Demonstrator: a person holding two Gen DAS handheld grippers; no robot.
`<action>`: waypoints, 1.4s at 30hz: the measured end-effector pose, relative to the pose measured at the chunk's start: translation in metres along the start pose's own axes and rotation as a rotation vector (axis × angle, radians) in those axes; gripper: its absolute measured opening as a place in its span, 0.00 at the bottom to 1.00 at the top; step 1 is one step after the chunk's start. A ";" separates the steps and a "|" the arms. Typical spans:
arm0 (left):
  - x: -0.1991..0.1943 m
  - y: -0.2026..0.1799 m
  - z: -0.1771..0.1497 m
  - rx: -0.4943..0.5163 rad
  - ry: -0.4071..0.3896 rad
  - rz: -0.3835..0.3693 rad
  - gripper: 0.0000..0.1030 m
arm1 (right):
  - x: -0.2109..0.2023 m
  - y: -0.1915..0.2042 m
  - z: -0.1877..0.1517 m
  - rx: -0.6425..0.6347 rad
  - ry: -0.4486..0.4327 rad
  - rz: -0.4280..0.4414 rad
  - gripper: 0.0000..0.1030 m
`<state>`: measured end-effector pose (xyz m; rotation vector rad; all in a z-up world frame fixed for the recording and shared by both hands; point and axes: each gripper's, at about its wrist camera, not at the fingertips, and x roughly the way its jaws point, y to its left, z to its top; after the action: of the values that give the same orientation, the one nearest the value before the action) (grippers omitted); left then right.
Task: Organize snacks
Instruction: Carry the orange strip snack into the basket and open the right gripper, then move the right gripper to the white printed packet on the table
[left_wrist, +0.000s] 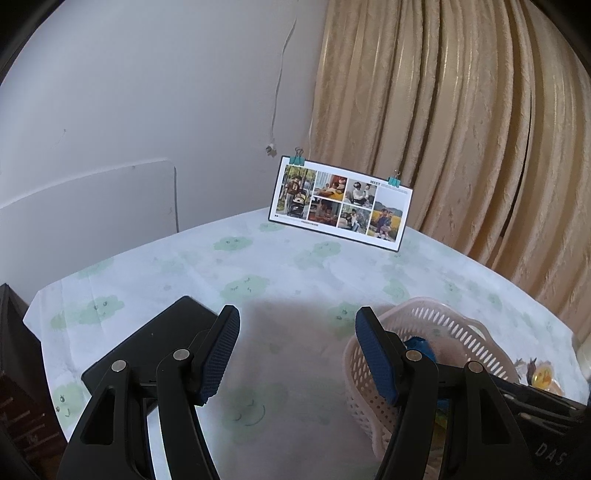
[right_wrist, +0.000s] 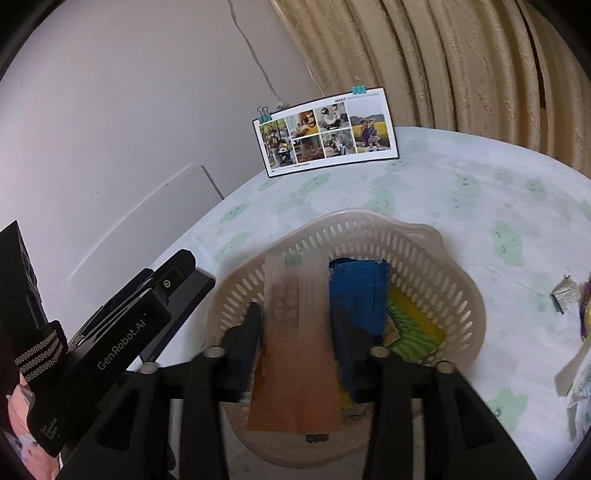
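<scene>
My right claw (right_wrist: 295, 347) sits over the basket (right_wrist: 436, 243), jaws apart, an orange packet (right_wrist: 295, 369) blurred between them; grip uncertain. Blue (right_wrist: 360, 291) and green (right_wrist: 413, 325) packets lie inside the basket. My left claw (left_wrist: 297, 354) is wide open, empty, beside the basket.

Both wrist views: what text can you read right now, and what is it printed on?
"GenRobot.AI": on the left gripper's black body.
"DAS": cut off at the frame edge, on the black body at lower right.
"MEET": heading on the photo card.
Too small or blurred: the card's other print, and the packets in the basket, blue, orange and yellow-green.
</scene>
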<state>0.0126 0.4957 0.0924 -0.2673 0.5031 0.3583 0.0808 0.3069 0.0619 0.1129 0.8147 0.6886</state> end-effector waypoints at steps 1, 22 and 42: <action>0.000 0.000 0.000 -0.001 0.000 0.000 0.64 | -0.001 -0.002 -0.001 0.008 -0.005 0.001 0.53; -0.003 -0.017 -0.008 0.040 0.008 -0.032 0.64 | -0.047 -0.036 -0.016 0.016 -0.188 -0.289 0.53; -0.015 -0.044 -0.011 0.091 0.004 -0.078 0.64 | -0.096 -0.169 -0.049 0.356 -0.170 -0.685 0.58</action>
<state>0.0129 0.4485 0.0977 -0.1991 0.5104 0.2580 0.0879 0.1097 0.0294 0.1978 0.7423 -0.1144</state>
